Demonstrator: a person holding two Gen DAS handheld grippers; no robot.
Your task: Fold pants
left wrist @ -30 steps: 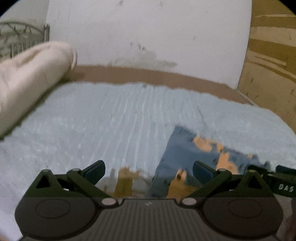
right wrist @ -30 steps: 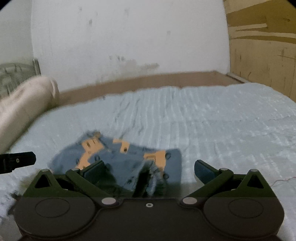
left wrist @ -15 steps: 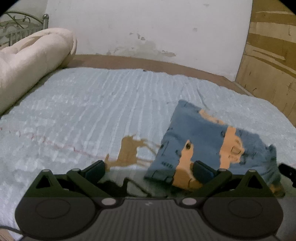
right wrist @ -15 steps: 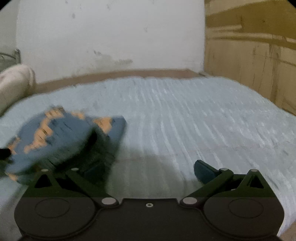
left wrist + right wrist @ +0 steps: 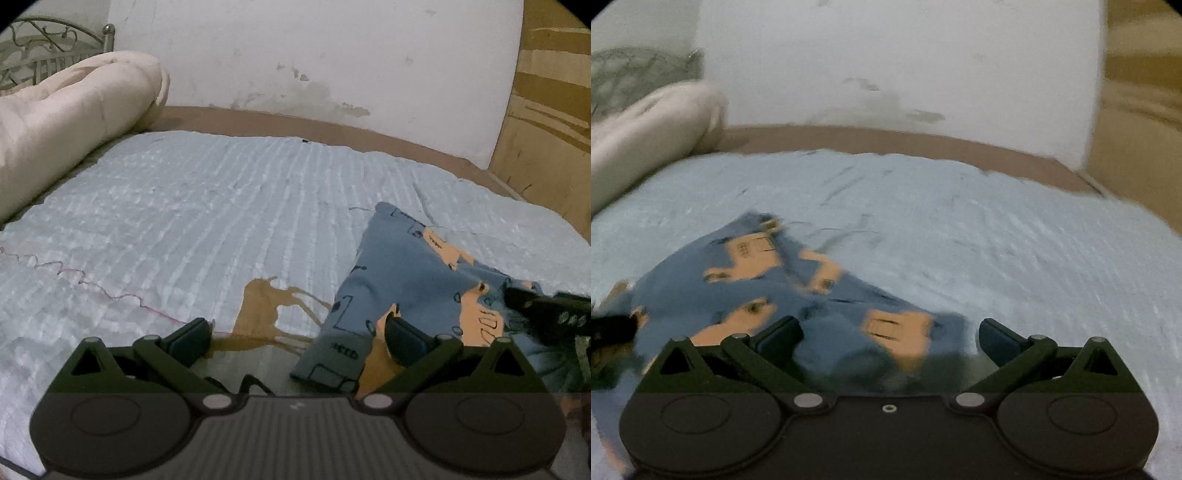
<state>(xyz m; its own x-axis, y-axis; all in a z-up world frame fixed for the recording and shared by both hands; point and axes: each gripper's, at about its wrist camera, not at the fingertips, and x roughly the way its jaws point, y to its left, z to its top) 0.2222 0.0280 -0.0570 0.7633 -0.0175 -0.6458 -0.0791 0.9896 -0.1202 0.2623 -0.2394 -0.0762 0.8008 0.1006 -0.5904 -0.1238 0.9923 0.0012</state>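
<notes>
Left wrist view shows us the blue pants (image 5: 402, 291) (patterned with orange shapes) lying bunched on the pale blue bedspread (image 5: 207, 206), right of a brown deer print (image 5: 264, 310). Our left gripper (image 5: 297, 334) is spread wide, grasping nothing, its right finger over the fabric's near edge. Our right gripper (image 5: 888, 334) also gapes empty above the blurred pants. A rolled cream blanket (image 5: 70, 107) lies far left.

I can read no text anywhere; the small dark marks printed on the blue pants with orange patches (image 5: 402, 284) stay too blurred to read.
</notes>
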